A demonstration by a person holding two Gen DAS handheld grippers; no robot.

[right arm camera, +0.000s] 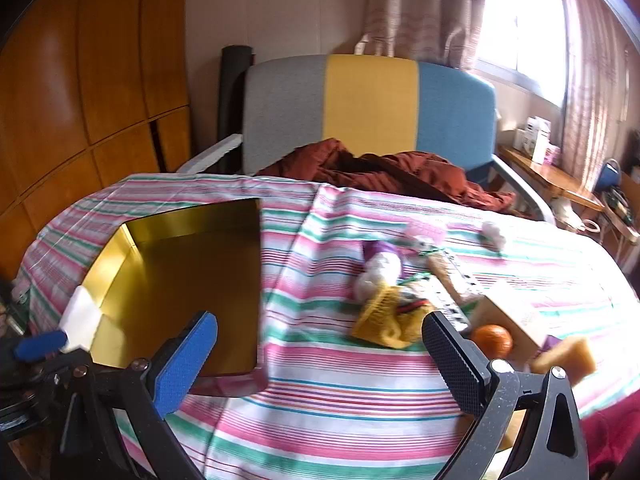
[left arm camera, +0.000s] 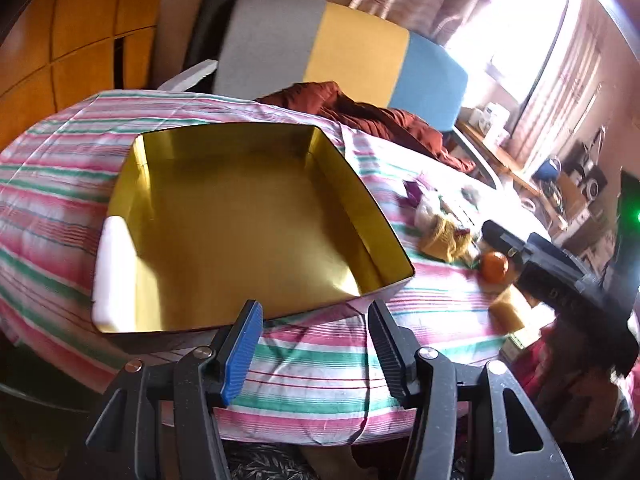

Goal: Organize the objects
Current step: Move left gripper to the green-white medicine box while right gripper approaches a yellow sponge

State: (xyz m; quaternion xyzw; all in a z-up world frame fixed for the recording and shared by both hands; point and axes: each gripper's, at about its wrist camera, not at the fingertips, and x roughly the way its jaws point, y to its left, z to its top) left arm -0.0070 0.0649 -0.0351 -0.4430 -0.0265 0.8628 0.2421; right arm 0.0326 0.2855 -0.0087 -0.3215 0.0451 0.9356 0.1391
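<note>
On the striped cloth (right arm camera: 340, 392) to your left sits the gold tin (left arm camera: 248, 232), with nothing inside; the orange (right arm camera: 492, 340) and yellow knit piece (right arm camera: 384, 320) lie to its right. Your left gripper (left arm camera: 316, 344) and right gripper (right arm camera: 320, 364) both gape, holding nothing.

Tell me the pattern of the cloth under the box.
The cloth has pink, green and white stripes; clearest in the right wrist view.
</note>
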